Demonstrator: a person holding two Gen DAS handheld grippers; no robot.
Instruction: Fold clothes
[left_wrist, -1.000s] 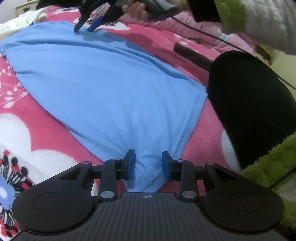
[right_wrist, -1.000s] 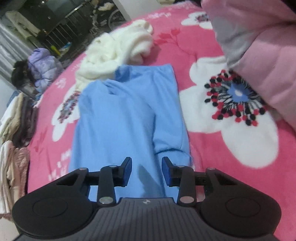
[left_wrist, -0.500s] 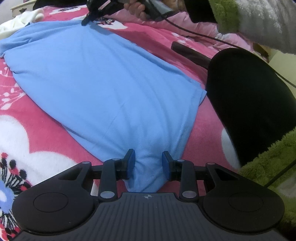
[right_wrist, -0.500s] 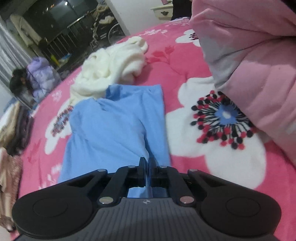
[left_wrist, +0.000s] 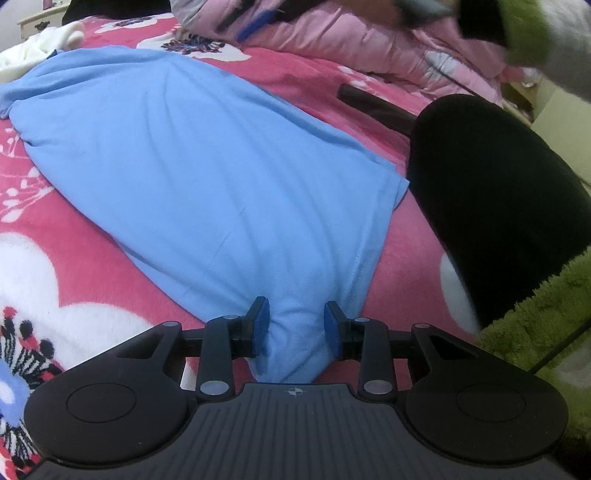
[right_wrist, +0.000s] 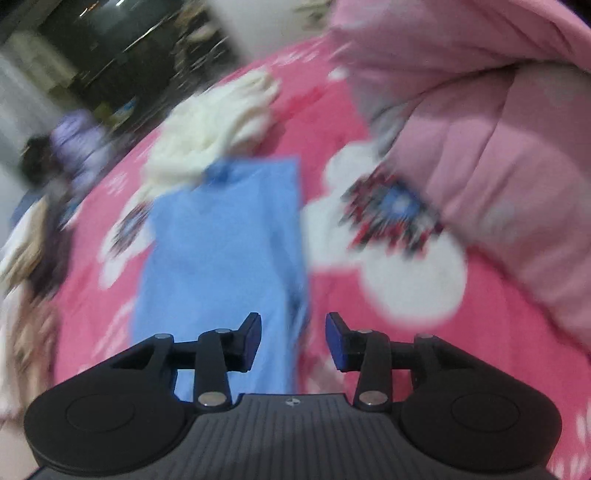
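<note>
Blue shirt (left_wrist: 207, 177) lies spread flat on my pink floral blanket (left_wrist: 66, 266). Left gripper (left_wrist: 295, 325) partly open, hem corner bunched between pads; can't tell if pads press it. Right gripper (right_wrist: 293, 338) jaws just opened, nothing between them, hovering over shirt's edge. View blurred. Cream garment (right_wrist: 214, 133) beyond collar.

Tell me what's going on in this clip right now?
A person with a gripper in each hand is folding a light blue garment on a pink flowered blanket. The left gripper sits at the near end of the garment, fabric bunched between its blue pads. The right gripper has just opened and is off the cloth, its view blurred. A cream garment lies beyond the blue one.
</note>
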